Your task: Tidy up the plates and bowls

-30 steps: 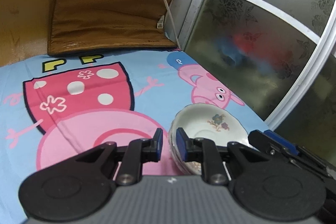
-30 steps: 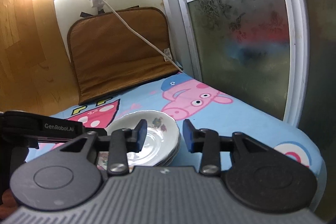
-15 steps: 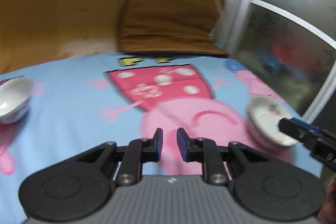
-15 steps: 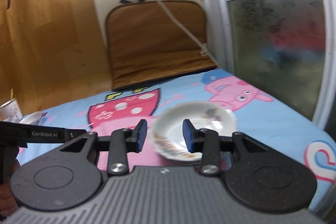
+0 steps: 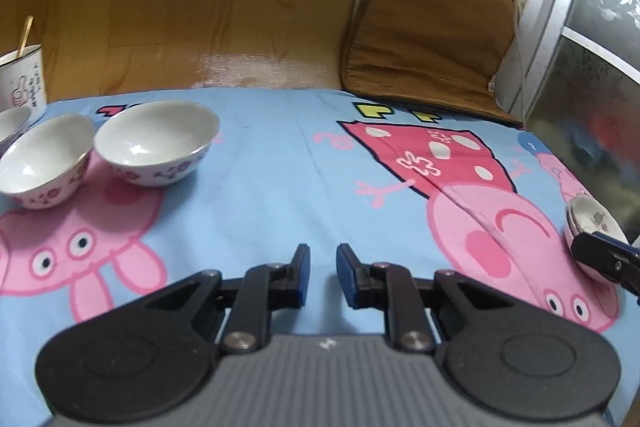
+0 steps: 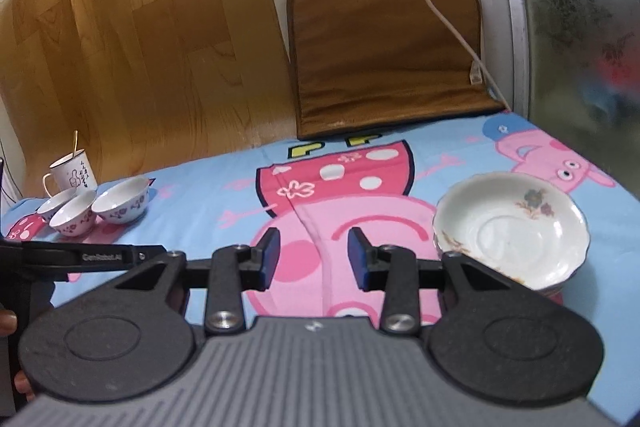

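Three white bowls with purple flower prints stand close together at the far left: the nearest bowl (image 5: 156, 143) (image 6: 122, 203), a second bowl (image 5: 44, 163) (image 6: 74, 219) and a third bowl (image 5: 12, 121) (image 6: 56, 201) partly cut off. A stack of white floral plates (image 6: 510, 231) (image 5: 592, 223) sits at the right. My left gripper (image 5: 322, 275) is open and empty over the cloth, well right of the bowls. My right gripper (image 6: 314, 261) is open and empty, just left of the plates.
A white mug (image 6: 72, 169) (image 5: 20, 83) with a stick in it stands behind the bowls. A brown cushion (image 6: 388, 55) leans on the back wall with a white cable (image 6: 440, 7) across it. A frosted sliding door (image 6: 580, 27) borders the right. The cartoon cloth (image 5: 260, 195) covers the surface.
Both grippers have swung left, away from the plate stack. The bowls and mug have come into view. The plates now lie to the right of both grippers.
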A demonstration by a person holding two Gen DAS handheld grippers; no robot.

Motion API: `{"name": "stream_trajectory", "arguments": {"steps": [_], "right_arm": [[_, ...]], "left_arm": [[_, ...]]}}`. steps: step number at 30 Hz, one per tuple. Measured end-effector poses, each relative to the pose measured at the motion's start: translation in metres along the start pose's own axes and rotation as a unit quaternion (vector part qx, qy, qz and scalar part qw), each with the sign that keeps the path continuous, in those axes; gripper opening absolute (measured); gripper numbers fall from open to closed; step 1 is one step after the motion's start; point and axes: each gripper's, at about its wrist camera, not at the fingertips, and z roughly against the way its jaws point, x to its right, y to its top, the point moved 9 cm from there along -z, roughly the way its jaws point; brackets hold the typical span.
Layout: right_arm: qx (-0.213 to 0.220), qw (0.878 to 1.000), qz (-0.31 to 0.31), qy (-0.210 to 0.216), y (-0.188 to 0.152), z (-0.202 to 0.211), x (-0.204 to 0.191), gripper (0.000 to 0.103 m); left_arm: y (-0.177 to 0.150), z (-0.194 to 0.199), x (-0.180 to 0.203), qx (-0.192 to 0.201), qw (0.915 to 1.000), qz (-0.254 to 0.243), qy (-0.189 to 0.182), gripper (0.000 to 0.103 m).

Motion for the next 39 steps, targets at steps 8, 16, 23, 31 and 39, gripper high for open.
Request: {"name": "stream_trajectory", "arguments": {"steps": [8, 16, 23, 31, 39], "right_arm": [[-0.009, 0.999, -0.025, -0.038, -0.003, 0.003, 0.021, 0.040], [-0.003, 0.997, -0.044, -0.067, -0.001, 0.005, 0.026, 0.046], [0.007, 0.996, -0.044, -0.078, 0.004, 0.004, 0.010, 0.052], [0.036, 0.993, -0.054, -0.094, 0.009, -0.004, -0.013, 0.061], [0.145, 0.973, -0.072, -0.165, 0.009, 0.013, -0.019, 0.097]], "left_arm": [[0.008, -0.012, 0.029, -0.001, 0.9989, -0.046, -0.003, 0.019], [0.021, -0.010, 0.045, 0.016, 0.9944, -0.104, -0.009, 0.028], [0.033, 0.000, 0.036, 0.042, 0.9936, -0.103, -0.022, 0.034], [0.035, 0.013, 0.024, 0.067, 0.9935, -0.082, -0.041, 0.045], [0.032, 0.010, 0.025, 0.066, 0.9928, -0.094, -0.035, 0.052]]}}
